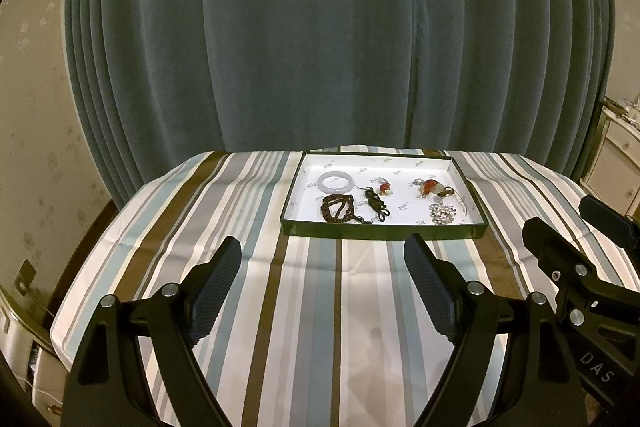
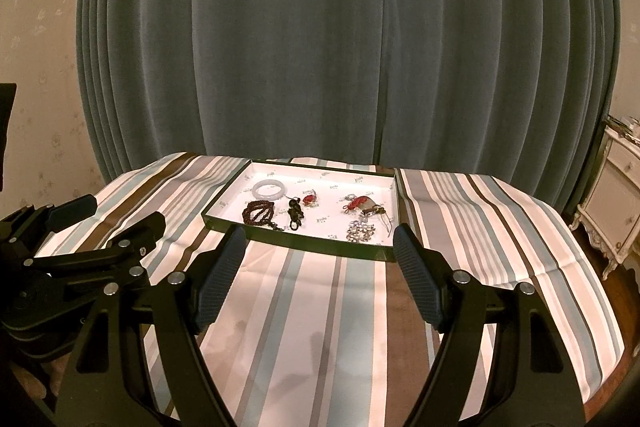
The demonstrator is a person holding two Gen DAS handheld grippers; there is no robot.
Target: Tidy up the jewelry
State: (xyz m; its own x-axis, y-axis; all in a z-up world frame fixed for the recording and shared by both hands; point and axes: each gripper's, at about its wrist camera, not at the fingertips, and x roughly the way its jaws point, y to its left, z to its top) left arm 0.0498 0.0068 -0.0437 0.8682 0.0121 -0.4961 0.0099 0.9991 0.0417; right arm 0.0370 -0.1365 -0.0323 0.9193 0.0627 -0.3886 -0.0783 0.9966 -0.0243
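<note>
A shallow dark green tray (image 1: pixel 382 229) with a white floor sits at the far side of the striped table; it also shows in the right wrist view (image 2: pixel 304 245). In it lie a pale bangle (image 1: pixel 337 181) (image 2: pixel 269 189), a dark bead bracelet (image 1: pixel 337 209) (image 2: pixel 258 214), a black knotted cord (image 1: pixel 376 203) (image 2: pixel 295 211), a small red charm (image 1: pixel 384 188) (image 2: pixel 309 199), a red and white pendant (image 1: pixel 434 187) (image 2: pixel 362 205) and a silver chain (image 1: pixel 442 214) (image 2: pixel 361 230). My left gripper (image 1: pixel 322 259) and right gripper (image 2: pixel 320 247) are open and empty, short of the tray's near wall.
A striped cloth (image 1: pixel 312 307) covers the table. A dark curtain (image 1: pixel 320 27) hangs behind it. A white cabinet (image 2: pixel 616 195) stands at the far right. The right gripper shows at the right edge of the left wrist view (image 1: pixel 592 247), the left gripper at the left of the right wrist view (image 2: pixel 80 239).
</note>
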